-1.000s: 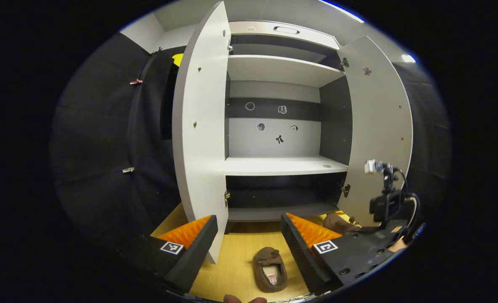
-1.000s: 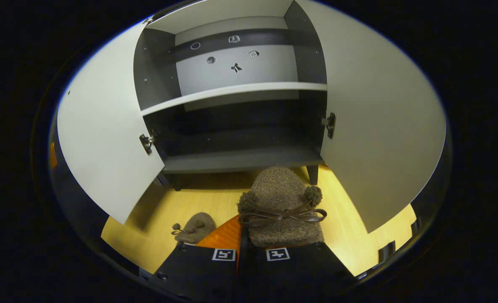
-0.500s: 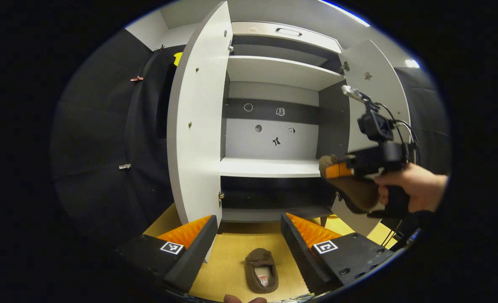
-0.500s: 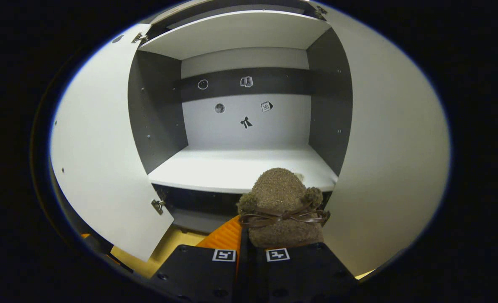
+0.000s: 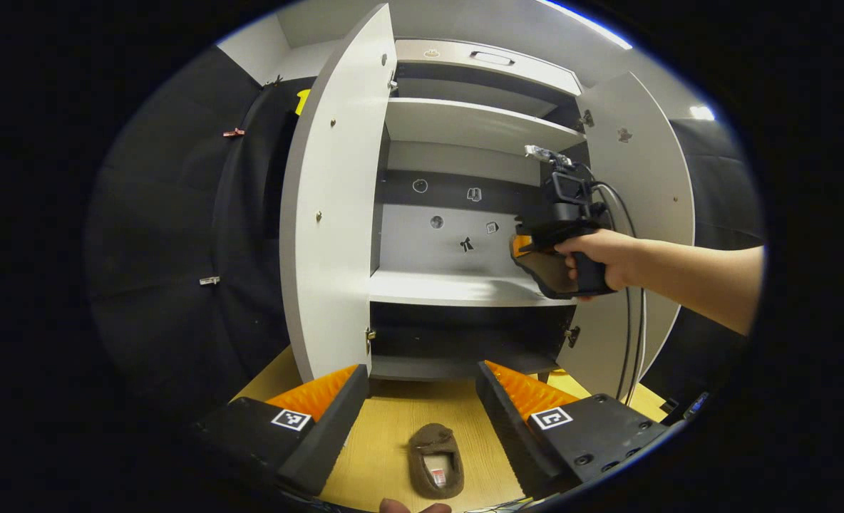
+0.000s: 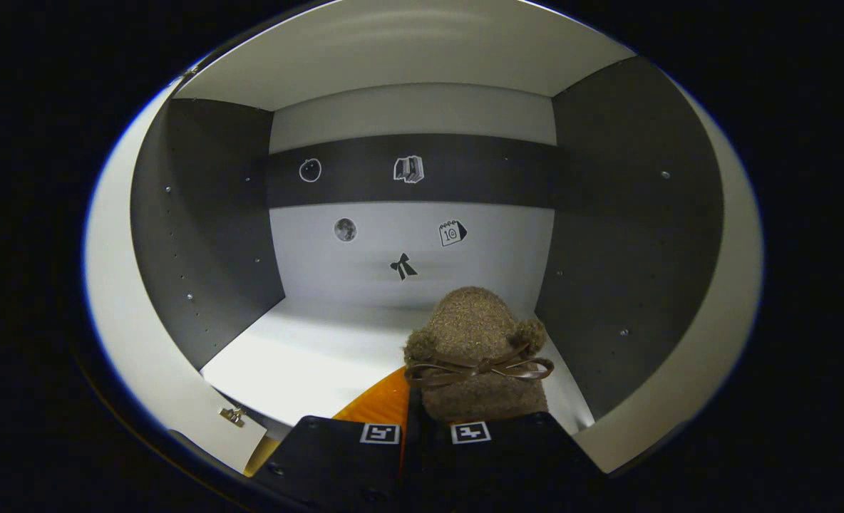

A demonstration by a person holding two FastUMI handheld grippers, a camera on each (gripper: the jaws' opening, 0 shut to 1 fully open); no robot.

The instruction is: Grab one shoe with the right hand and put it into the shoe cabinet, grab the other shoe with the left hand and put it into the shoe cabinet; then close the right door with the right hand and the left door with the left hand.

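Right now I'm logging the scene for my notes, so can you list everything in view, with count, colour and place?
shoe cabinet: one, white shelves, dark sides, facing both grippers.
cabinet doors: two, white, both open.
stickers: five, small, on the cabinet's back wall.
held shoe: one, brown with a bow, over the middle shelf.
floor shoe: one, brown, on the yellow wood floor.
right gripper: shut on the held shoe.
left gripper: open, above the floor shoe.
hand: one, holding the right gripper.

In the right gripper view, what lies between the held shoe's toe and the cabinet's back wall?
Only bare white shelf. In the right gripper view the shoe, held in the right gripper, points at the back wall, with nothing standing between them.
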